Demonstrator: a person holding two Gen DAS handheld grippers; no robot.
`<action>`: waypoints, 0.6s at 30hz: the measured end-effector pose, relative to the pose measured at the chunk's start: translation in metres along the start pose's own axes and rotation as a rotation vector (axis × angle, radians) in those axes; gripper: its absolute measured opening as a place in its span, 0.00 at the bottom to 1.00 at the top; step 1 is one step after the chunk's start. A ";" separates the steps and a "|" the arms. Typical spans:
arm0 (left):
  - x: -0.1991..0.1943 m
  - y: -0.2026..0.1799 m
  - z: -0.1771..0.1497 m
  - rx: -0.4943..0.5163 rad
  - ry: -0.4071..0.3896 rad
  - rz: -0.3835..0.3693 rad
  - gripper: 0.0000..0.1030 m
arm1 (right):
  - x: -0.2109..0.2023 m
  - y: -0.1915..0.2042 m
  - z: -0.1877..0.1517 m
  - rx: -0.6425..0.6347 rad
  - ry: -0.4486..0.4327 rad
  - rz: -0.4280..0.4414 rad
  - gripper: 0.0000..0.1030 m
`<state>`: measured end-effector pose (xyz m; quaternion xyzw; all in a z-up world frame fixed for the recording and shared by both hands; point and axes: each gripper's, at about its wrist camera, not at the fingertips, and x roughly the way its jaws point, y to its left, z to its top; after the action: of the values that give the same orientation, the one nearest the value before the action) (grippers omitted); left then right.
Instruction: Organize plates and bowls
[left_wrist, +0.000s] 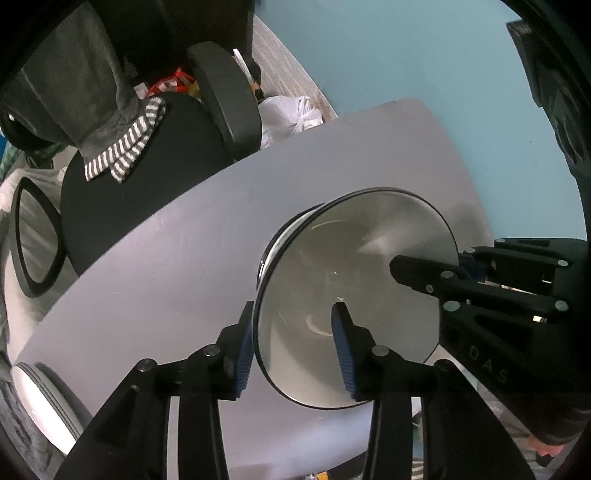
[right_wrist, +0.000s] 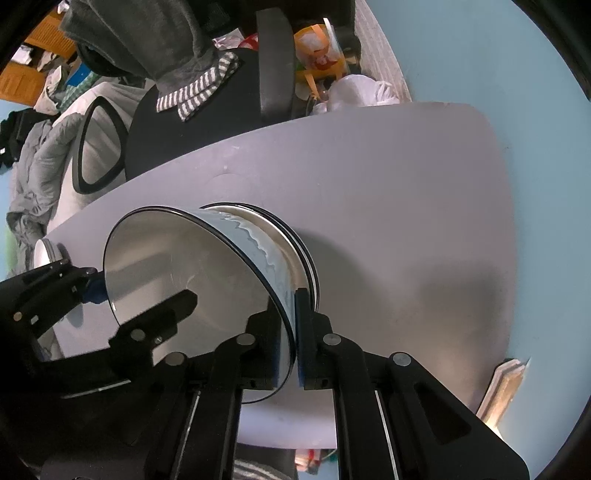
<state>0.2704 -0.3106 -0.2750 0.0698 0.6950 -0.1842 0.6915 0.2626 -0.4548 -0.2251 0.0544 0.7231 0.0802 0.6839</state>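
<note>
Left wrist view: my left gripper (left_wrist: 295, 347) pointed down at the stack of bowls (left_wrist: 354, 295) on the white table (left_wrist: 166, 258). Its jaws were parted, one blue pad outside the top bowl's rim, the other inside the bowl; neither pad pressed on the wall, so the rim was released. The top bowl was empty: plain metal inside, dark rim line. At least one more rim showed beneath it on the side toward the chair. My right gripper (left_wrist: 397, 267) came in from the right edge of the view, its fingers over the far rim of the same bowl. The letters "D A S" could be read on its black body. A pale plate (left_wrist: 40, 402) sat at the table edge, lower left. Beyond the table: a black office chair (left_wrist: 147, 184) with a striped cloth (left_wrist: 125, 155), and a white plastic bag (left_wrist: 291, 114).

Right wrist view: my right gripper (right_wrist: 295, 332) was clenched on the top bowl's wall, rim between the two pads. The bowl's outside showed here only: pale blue with a wavy white band. Lower rims of the stack sat under it toward the middle of the table. My left gripper appeared at the left, across the bowl. Only this view showed the shadowed bare half of the table and a pale object (right_wrist: 502, 387) past its near right corner; I could not tell what it was.
</note>
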 end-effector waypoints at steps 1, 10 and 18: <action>0.000 0.001 -0.001 -0.002 0.002 0.005 0.43 | 0.000 0.001 0.000 -0.002 -0.003 -0.003 0.08; -0.005 0.011 -0.007 -0.047 -0.009 -0.008 0.56 | -0.002 0.010 -0.001 -0.005 -0.022 0.010 0.30; -0.007 0.008 -0.008 -0.038 -0.024 -0.013 0.56 | -0.008 0.012 -0.002 -0.012 -0.030 0.000 0.31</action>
<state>0.2661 -0.2992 -0.2695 0.0500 0.6904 -0.1760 0.6999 0.2610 -0.4450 -0.2152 0.0512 0.7124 0.0837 0.6949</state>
